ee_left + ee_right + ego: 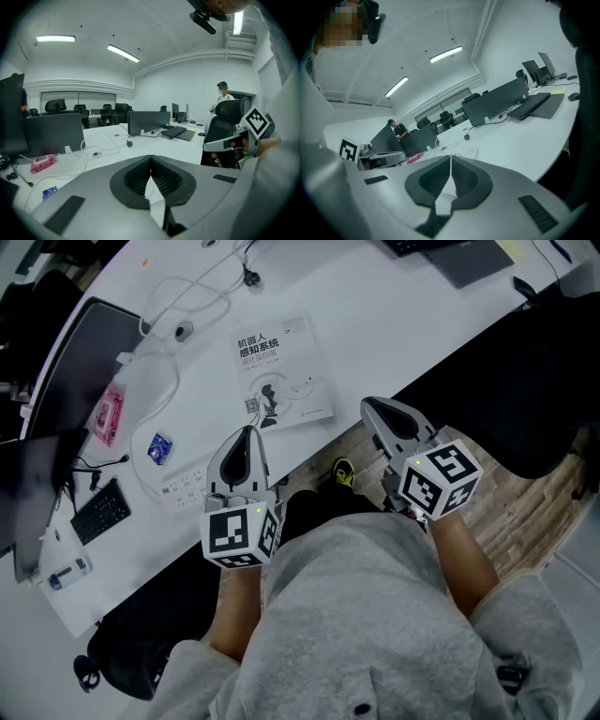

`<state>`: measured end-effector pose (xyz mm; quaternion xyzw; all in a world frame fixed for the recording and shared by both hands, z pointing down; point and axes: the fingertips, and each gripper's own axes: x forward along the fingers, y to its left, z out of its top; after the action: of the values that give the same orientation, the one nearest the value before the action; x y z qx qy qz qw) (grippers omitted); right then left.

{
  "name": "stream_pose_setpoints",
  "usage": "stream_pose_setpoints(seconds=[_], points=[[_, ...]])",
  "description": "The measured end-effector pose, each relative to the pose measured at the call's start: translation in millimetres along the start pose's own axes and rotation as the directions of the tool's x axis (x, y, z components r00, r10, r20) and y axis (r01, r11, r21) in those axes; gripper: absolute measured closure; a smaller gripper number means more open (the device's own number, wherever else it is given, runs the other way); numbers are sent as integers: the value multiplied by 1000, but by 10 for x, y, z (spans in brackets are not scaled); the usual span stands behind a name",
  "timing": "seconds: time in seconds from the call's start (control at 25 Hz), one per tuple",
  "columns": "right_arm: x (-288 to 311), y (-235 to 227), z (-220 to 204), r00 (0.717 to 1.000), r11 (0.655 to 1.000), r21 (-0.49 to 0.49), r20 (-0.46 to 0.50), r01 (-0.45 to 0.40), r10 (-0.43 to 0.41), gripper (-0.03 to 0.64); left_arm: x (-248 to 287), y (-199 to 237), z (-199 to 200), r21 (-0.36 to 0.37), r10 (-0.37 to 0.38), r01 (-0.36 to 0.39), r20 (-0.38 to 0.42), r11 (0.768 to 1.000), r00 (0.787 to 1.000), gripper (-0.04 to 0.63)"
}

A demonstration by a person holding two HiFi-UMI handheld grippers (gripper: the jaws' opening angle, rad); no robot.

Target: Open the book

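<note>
Your left gripper [248,434] and right gripper [372,409], jaws together and empty, hang near the shut book [281,371], likely lining up

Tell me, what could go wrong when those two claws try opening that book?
1. Both the left claw and right claw are shut, and the book lies flat and closed; they might shove it instead of lifting the cover.
2. The white cable loops beside the book; the left claw could snag it.
</note>
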<state>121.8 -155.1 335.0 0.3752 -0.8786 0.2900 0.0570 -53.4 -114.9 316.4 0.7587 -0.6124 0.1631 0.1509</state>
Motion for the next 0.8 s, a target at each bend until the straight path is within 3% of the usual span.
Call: stream_pose_setpoints(seconds=[0.8], points=[[304, -182, -674, 993, 989, 114, -86, 95, -86, 581, 289, 271, -541, -29, 4, -6, -76, 1000, 997, 584]])
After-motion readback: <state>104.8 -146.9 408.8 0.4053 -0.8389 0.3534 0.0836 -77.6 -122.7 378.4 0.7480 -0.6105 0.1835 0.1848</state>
